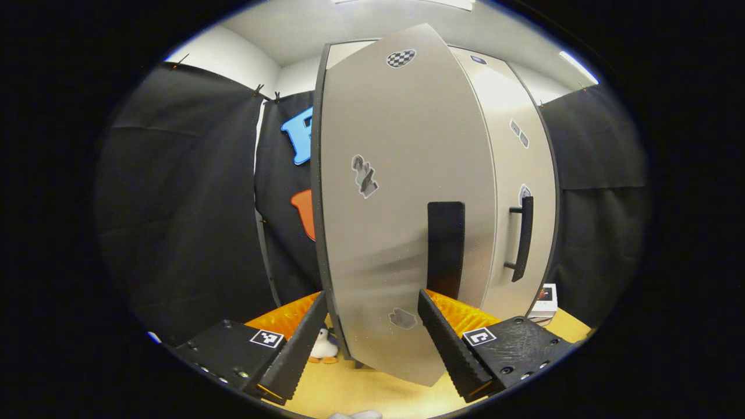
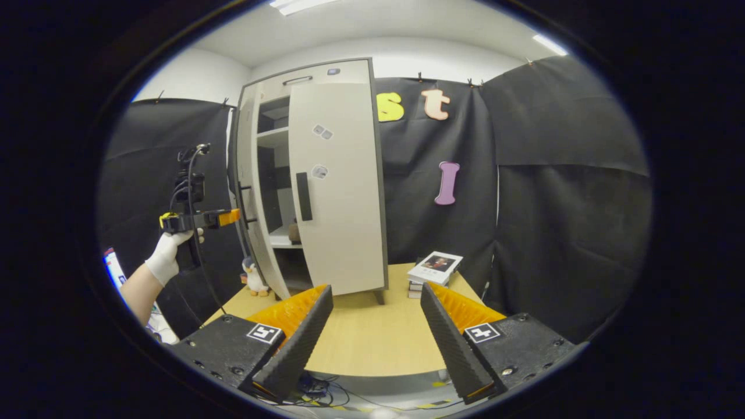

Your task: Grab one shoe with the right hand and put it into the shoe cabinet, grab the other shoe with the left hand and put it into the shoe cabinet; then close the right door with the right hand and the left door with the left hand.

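Observation:
The pale shoe cabinet (image 2: 273, 87) stands at the back of the table. Its right door (image 2: 337, 192) is closed, and its left door (image 2: 247, 151) stands swung out. On a shelf inside lies a small brown shape (image 2: 294, 233), perhaps a shoe. In the left gripper view the left door's outer face (image 1: 401, 192) is very close, with its black handle (image 1: 446, 250) ahead. My left gripper (image 1: 372, 297) is open, its fingers level with the door's lower part. Whether they touch it is unclear. From the right gripper view, a gloved hand (image 2: 166, 256) holds that gripper (image 2: 224, 217) beside the open door. My right gripper (image 2: 375, 288) is open with nothing in it, back over the table's front.
A toy penguin (image 2: 253, 276) stands on the wooden table (image 2: 372, 343) by the cabinet's left foot. It is also in the left gripper view (image 1: 323, 346). A stack of books (image 2: 433, 267) lies to the right of the cabinet. Cables (image 2: 314, 393) hang below the table's front edge.

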Demonstrator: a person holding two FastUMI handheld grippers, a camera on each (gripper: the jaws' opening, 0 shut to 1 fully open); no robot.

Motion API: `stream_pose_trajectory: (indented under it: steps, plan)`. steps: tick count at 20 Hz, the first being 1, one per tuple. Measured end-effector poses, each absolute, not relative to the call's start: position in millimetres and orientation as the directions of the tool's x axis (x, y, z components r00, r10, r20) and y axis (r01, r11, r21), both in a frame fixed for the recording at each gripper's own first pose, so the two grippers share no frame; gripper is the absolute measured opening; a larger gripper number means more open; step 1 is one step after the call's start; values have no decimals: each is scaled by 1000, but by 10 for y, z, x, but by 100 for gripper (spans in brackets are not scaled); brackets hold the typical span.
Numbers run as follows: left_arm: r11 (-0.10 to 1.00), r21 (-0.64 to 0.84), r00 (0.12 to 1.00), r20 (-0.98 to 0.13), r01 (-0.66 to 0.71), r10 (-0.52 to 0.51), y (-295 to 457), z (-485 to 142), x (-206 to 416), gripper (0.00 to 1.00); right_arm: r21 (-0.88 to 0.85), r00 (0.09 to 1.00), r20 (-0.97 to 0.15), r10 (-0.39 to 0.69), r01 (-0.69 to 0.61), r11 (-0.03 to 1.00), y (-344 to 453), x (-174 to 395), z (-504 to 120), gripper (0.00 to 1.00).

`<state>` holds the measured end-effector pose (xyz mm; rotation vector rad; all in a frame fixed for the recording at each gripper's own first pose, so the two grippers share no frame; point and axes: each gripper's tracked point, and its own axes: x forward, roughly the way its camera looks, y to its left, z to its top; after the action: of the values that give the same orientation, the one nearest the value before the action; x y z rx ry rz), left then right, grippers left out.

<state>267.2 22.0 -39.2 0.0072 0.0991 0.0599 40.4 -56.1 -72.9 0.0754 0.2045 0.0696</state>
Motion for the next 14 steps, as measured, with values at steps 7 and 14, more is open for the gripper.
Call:
stream_pose_trajectory:
  steps: [7, 14]
  plan:
    - [999, 18, 995, -91, -37, 39, 80, -328, 2394, 96, 75, 984, -160, 79, -68, 995, -471, 544, -555, 99]
    - [999, 13, 995, -91, 42, -40, -72, -256, 1621, 96, 94, 989, -126, 81, -69, 993, -172, 564, -441, 99]
